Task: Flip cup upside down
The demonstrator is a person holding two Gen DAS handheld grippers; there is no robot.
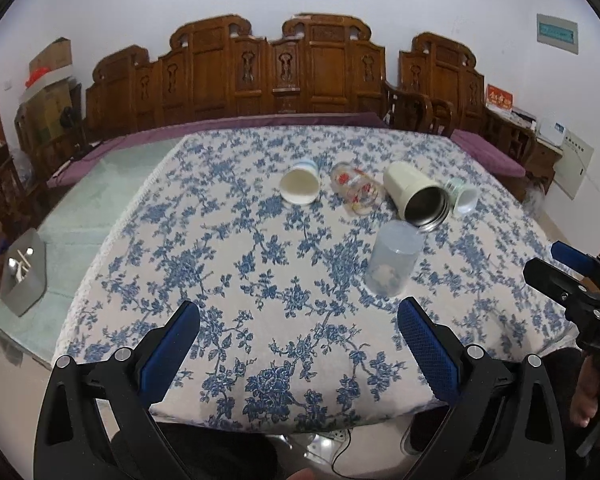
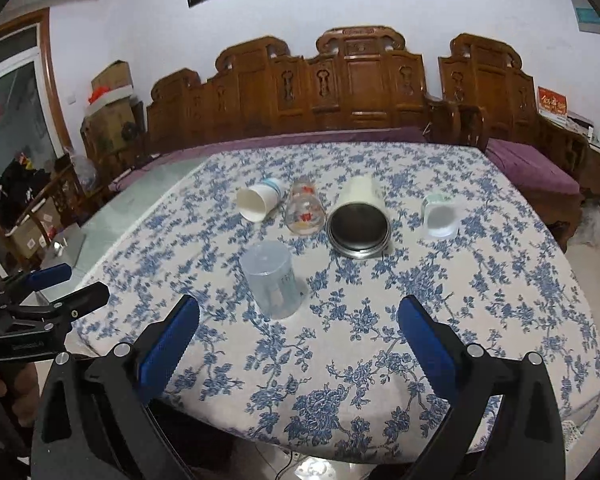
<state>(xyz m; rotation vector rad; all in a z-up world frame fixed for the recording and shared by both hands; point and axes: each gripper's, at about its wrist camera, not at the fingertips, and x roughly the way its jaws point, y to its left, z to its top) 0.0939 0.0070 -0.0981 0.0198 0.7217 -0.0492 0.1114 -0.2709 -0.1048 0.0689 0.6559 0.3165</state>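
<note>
A translucent plastic cup [image 1: 394,260] [image 2: 272,278] stands mouth down on the floral tablecloth, nearest to me. Behind it four cups lie on their sides in a row: a white paper cup [image 1: 300,187] [image 2: 258,201], a printed glass [image 1: 358,192] [image 2: 305,210], a cream steel-lined tumbler [image 1: 416,196] [image 2: 360,216] and a small pale green cup [image 1: 462,196] [image 2: 440,216]. My left gripper [image 1: 298,320] is open and empty, short of the plastic cup. My right gripper [image 2: 298,320] is open and empty, just to the right of that cup; it also shows at the right edge of the left wrist view [image 1: 572,276].
The tablecloth [image 1: 260,280] [image 2: 460,300] covers a table whose bare green glass [image 1: 88,216] shows on the left with a grey box [image 1: 22,276] on it. A carved wooden bench [image 1: 284,76] [image 2: 340,92] with purple cushions stands behind the table.
</note>
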